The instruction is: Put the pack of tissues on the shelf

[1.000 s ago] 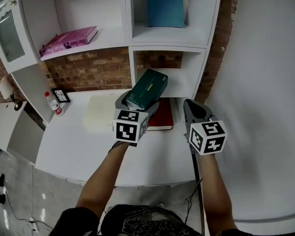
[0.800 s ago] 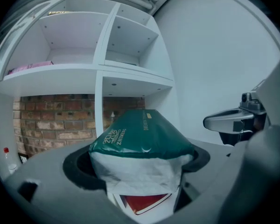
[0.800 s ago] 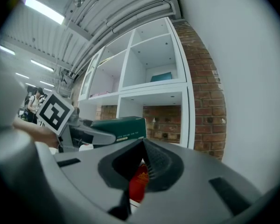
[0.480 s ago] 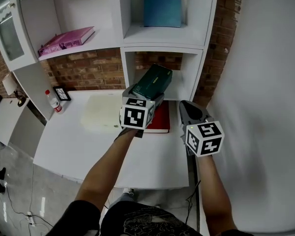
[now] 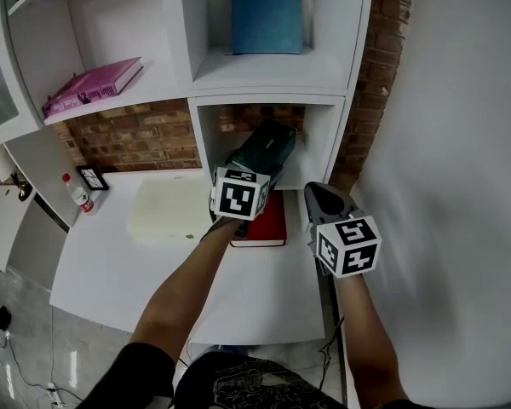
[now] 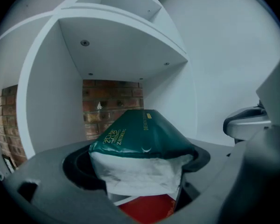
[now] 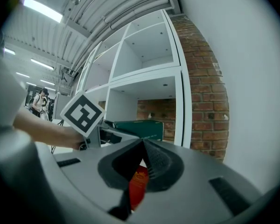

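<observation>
My left gripper (image 5: pixel 249 170) is shut on a dark green pack of tissues (image 5: pixel 264 146), held up at the mouth of the lowest right shelf compartment (image 5: pixel 311 156). In the left gripper view the pack (image 6: pixel 140 139) fills the jaws, its white end toward the camera, with the compartment's brick back wall (image 6: pixel 112 104) ahead. My right gripper (image 5: pixel 322 196) hangs shut and holds nothing, lower right of the pack. In the right gripper view the pack (image 7: pixel 142 129) shows to the left in front of the shelf.
A red book (image 5: pixel 262 224) lies on the white desk (image 5: pixel 153 271) under the pack. A pale pad (image 5: pixel 157 211), a small frame (image 5: pixel 94 177) and a bottle (image 5: pixel 72 192) sit on the left. Upper shelves hold a pink book (image 5: pixel 89 83) and a blue book (image 5: pixel 266 14).
My left gripper has carried the tissue pack up and forward to the opening of the lower right compartment. The right gripper has stayed shut at about the same place.
</observation>
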